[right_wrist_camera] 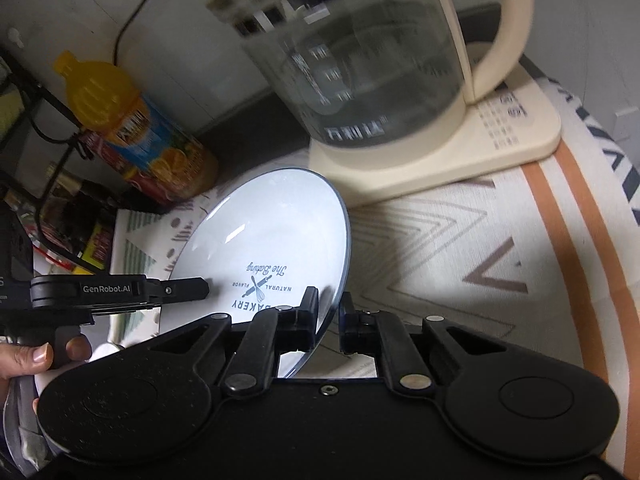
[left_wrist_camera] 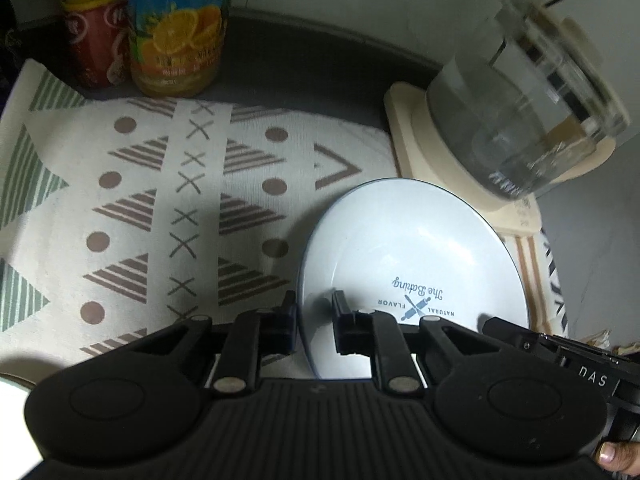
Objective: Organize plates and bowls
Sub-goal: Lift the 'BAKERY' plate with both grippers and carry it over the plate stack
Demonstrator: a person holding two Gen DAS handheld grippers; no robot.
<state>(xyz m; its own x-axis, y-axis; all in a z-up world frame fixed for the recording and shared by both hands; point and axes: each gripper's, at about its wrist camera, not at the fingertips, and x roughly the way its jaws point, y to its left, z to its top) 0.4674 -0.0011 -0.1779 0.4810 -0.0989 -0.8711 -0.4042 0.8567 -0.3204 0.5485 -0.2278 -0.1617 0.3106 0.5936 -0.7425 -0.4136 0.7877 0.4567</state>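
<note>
— Gripping the plate (left_wrist_camera: 412,256) from both sides: the left tongs (left_wrist_camera: 314,312) are clamped on its rim at nine o'clock, the right tongs (right_wrist_camera: 329,312) clamped on the rim at three o'clock. It sits tilted between them, over the patterned mat (left_wrist_camera: 160,200) on the worktop.

— How far along would you say?

— Early, I judge. One plate is in hand and not yet put anywhere; no stack or rack for it shows, and I see no bowls.

— What's around it, left to right?

— At eleven o'clock from the plate, a red bottle (left_wrist_camera: 94,40) and an orange juice bottle (left_wrist_camera: 180,28) stand close together at the back of the mat. At one o'clock, the glass kettle (left_wrist_camera: 528,96) on its cream base (left_wrist_camera: 416,136), very near the plate's far rim.

— Anything in the way?

— The kettle, mainly. Swinging the plate toward one o'clock risks knocking it. The mat toward nine o'clock looks free.
</note>
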